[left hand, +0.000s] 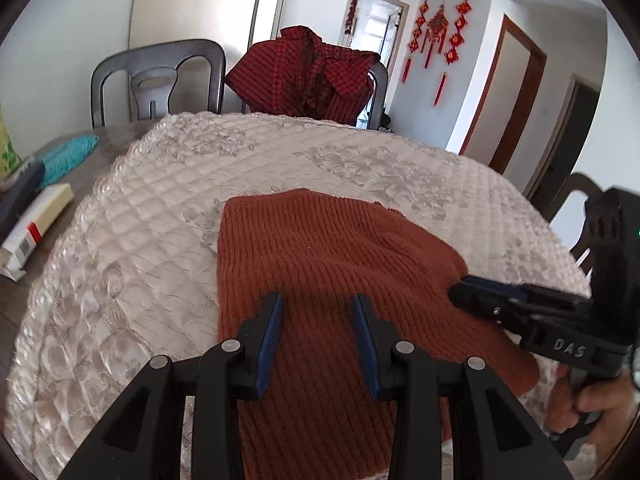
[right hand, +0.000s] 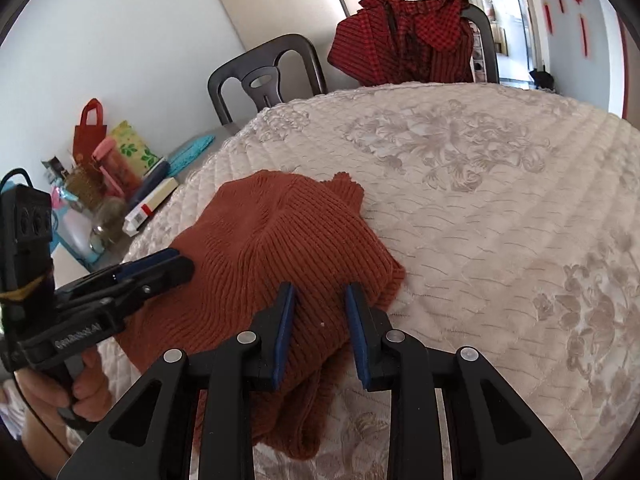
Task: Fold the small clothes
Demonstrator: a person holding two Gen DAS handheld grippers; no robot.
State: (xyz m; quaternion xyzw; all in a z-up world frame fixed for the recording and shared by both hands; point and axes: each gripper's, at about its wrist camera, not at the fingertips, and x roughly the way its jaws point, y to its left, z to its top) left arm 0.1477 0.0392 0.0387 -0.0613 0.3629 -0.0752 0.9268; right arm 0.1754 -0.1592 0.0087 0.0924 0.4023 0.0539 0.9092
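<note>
A rust-orange ribbed knit sweater (left hand: 320, 248) lies rumpled on the cream quilted table cover (left hand: 160, 208). My left gripper (left hand: 318, 304) hovers low over the sweater's near part, jaws apart, with only flat knit showing between the blue pads. My right gripper (right hand: 320, 294) stands over the sweater's (right hand: 272, 232) right edge, also with its jaws apart and fabric beneath them, nothing pinched. From the right wrist, the left gripper (right hand: 176, 266) rests by the sweater's left edge; from the left wrist, the right gripper (left hand: 460, 290) sits at its right edge. A hand holds each handle.
A red checked garment (left hand: 308, 76) hangs over a dark chair at the far side, next to a second dark chair (left hand: 160, 80). Boxes, bottles, bags and a teal cloth (right hand: 192, 150) crowd the table's left end. The cover (right hand: 500, 220) stretches wide to the right.
</note>
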